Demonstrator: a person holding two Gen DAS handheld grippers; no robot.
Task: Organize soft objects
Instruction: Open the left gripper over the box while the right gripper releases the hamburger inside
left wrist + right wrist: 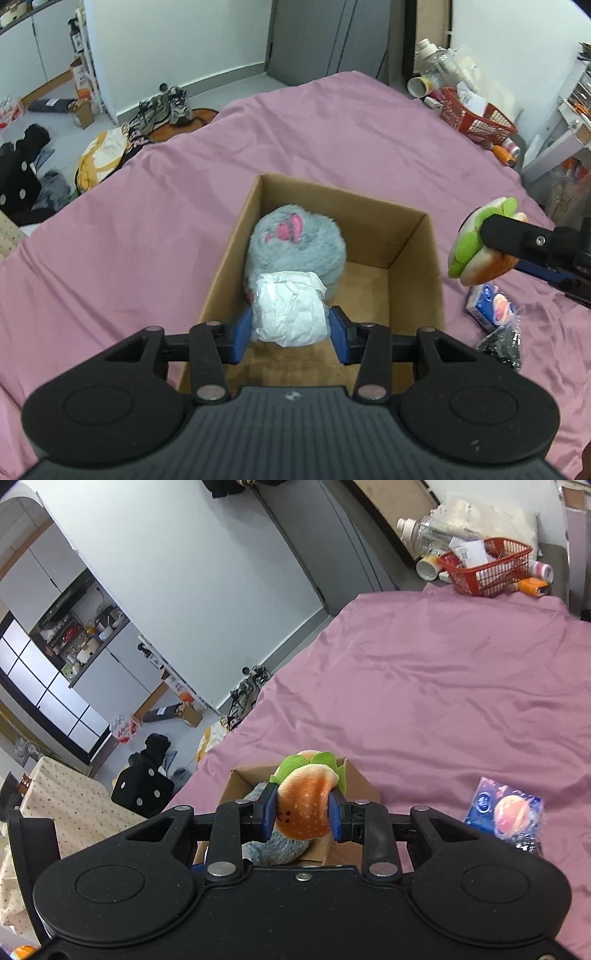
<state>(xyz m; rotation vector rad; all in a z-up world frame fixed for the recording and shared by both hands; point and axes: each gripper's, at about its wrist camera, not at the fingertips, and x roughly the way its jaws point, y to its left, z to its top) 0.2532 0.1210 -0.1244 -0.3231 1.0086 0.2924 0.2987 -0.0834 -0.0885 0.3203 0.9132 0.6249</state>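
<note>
An open cardboard box [417, 258] sits on the pink bed sheet. A grey furry plush with pink marks [295, 240] lies inside it at the left. My left gripper [290, 328] is shut on a crumpled white paper wad [290, 308], held just above the box's near end and against the plush. My right gripper [302, 814] is shut on a plush burger [304, 805] with green lettuce, held above the box [354, 779]. In the left wrist view the burger [476, 243] hangs in the air just right of the box.
A blue printed packet [489, 302] and a black bag [504, 341] lie on the sheet right of the box. A red basket [476, 118] with bottles stands past the bed's far right corner. Shoes and clutter [162, 110] cover the floor at left.
</note>
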